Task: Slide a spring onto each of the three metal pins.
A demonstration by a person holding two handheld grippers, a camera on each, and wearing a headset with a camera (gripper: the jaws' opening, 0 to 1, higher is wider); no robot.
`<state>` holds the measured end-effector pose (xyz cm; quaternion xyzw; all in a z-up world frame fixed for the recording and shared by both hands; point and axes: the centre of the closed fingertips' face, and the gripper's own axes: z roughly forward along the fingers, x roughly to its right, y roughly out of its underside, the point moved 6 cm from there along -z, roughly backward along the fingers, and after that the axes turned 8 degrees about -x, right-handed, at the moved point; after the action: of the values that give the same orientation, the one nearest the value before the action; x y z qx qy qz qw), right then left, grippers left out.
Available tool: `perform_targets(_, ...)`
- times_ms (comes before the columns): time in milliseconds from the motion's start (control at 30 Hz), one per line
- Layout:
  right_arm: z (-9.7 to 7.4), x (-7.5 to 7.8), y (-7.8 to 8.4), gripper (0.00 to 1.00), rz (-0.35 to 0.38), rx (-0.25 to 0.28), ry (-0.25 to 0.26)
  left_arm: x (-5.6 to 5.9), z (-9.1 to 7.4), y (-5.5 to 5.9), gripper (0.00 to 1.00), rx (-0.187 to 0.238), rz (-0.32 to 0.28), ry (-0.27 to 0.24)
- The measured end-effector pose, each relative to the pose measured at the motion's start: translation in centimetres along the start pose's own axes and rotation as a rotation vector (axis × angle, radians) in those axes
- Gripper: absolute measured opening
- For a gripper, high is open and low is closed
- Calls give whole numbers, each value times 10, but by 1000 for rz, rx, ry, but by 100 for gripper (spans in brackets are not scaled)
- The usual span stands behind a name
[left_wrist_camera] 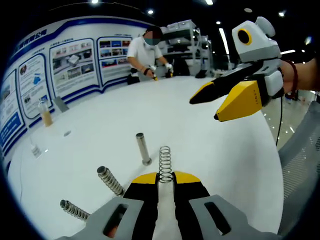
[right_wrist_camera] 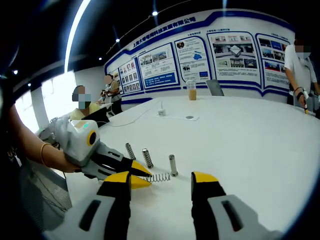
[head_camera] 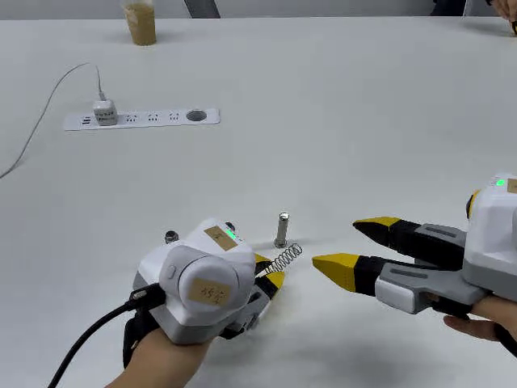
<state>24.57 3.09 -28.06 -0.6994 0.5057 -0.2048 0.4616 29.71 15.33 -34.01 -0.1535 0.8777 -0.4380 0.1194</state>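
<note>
- Left gripper view: the left gripper (left_wrist_camera: 165, 178) has its jaws clenched on one end of a spring (left_wrist_camera: 165, 159), and the coil sticks straight out ahead of them.
- The bare pin (left_wrist_camera: 143, 148) stands upright on the worktop (left_wrist_camera: 210, 165), just ahead and slightly left of the spring's free end. Two spring-covered pins (left_wrist_camera: 110, 180) stand further left.
- The spring's axis seems to lie across the pin's, so it probably needs tipping upright above the pin top.
- The right gripper (left_wrist_camera: 206, 110), jaws released and empty, hovers farther off.

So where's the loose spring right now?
In the left gripper view, the spring sticks out of the left gripper, pinched at its yellow tips, close beside the bare pin.
</note>
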Motion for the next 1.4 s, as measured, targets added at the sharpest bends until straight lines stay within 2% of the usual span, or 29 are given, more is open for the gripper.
perform_targets(200, 0, -2, -5, 48, 4, 8, -20, 0, -13, -7, 10, 41, 17, 1)
perform_targets(367, 0, -5, -8, 43, 41, 24, -54, 0, -23, -13, 10, 86, 17, 7)
perform_targets(533, 0, -8, -12, 40, 39, 29, -82, 0, -33, -20, 10, 136, 23, 32)
perform_targets(667, 0, -13, -16, 38, 40, 38, -123, 3, -39, -24, 10, 174, 18, 70)
perform_targets(767, 0, -17, -18, 37, 26, 34, -145, 5, -43, -25, 11, 189, 35, 89)
perform_targets(900, 1, -21, -18, 36, 10, 17, -171, 5, -48, -25, 10, 214, 24, 112)
perform_targets(1167, 2, -28, -16, 34, 24, 4, -247, 9, -58, -27, 11, 249, 53, 150)
perform_targets(1400, 0, -35, -19, 32, 53, 18, -328, 15, -68, -32, 11, 293, 84, 190)
